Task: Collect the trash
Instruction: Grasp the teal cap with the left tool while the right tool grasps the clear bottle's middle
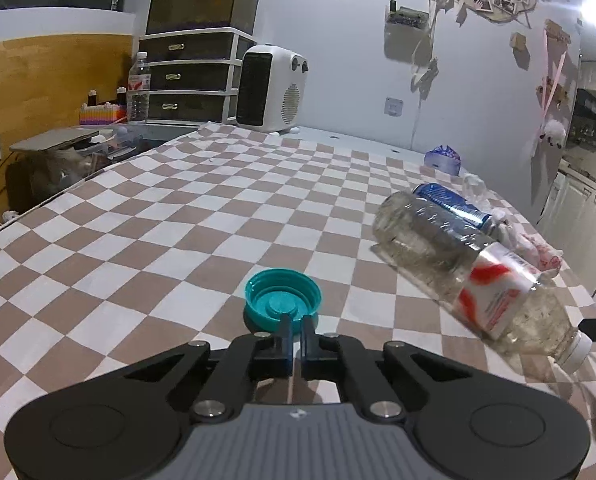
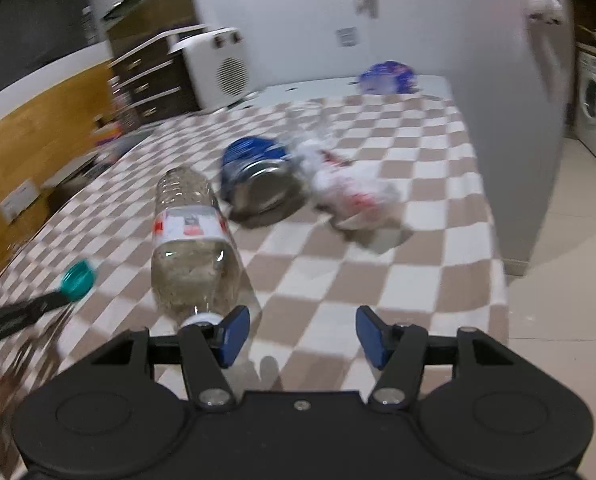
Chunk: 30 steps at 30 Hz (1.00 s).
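Pinched tight in the left gripper (image 1: 295,326), the round teal plastic lid (image 1: 283,294) is clamped by its near rim just ahead of the fingertips, on the brown-and-white checkered cloth (image 1: 170,216). Off to that gripper's right lies the clear plastic bottle (image 1: 470,272) with its red-and-white label. The right gripper (image 2: 297,334) hangs with jaws apart, nothing between them, the bottle's white cap just beside its left finger. Beyond sit a blue metal can (image 2: 254,176) and a crumpled white wrapper (image 2: 354,196).
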### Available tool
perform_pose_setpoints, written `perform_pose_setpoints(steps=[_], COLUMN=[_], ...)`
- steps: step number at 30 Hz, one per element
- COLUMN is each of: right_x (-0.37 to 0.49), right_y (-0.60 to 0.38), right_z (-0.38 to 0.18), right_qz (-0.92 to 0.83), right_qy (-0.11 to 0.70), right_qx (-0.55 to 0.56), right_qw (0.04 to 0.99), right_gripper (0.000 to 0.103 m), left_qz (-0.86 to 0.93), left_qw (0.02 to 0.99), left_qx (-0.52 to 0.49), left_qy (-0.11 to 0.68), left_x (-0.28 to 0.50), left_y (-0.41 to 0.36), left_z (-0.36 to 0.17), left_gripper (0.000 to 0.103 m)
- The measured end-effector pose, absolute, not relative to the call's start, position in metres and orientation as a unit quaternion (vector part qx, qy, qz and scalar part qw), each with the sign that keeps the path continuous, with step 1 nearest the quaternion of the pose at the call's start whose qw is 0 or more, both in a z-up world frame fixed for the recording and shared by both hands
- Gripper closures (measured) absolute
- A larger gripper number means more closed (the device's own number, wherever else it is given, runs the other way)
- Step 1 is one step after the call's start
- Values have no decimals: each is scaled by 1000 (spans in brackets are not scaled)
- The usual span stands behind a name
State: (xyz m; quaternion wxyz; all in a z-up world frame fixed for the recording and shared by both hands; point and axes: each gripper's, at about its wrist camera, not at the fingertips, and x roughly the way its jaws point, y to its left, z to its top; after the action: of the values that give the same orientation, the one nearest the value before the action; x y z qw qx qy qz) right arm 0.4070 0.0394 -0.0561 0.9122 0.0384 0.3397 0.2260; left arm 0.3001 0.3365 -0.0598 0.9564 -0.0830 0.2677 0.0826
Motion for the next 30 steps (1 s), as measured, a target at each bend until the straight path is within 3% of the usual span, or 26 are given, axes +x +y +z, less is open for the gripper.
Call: perform_pose_setpoints(steps=[4, 8, 11, 13, 18, 26, 30], right_x=[397, 398, 405, 412, 420, 432, 443], right_y=[44, 57, 71, 80, 104, 132, 142], right_z=[-40, -26, -20, -18, -22, -40, -50], right_qz=[240, 266, 278, 283, 317, 316, 298], right_qy=[302, 265, 238, 225, 232, 261, 285], right_qx=[45, 54, 45, 41, 6, -49, -56], right_qw=[921, 925, 930, 931, 920, 911, 909], right_gripper=[41, 31, 23, 20, 18, 19, 29], left_qz=[80, 81, 81, 84, 89, 89, 91], left_qw=[957, 958, 956, 955, 956, 948, 948], left_qx=[-81, -77, -80, -82, -68, -80, -87], left_qy=[269, 265, 269, 274, 270, 296, 293], left_x=[298, 296, 298, 300, 314, 338, 338], left_y=[334, 332, 334, 335, 333, 339, 340], left_z=[-60, -59, -60, -60, -59, -66, -66], left_gripper=[101, 99, 78, 57, 39, 34, 34])
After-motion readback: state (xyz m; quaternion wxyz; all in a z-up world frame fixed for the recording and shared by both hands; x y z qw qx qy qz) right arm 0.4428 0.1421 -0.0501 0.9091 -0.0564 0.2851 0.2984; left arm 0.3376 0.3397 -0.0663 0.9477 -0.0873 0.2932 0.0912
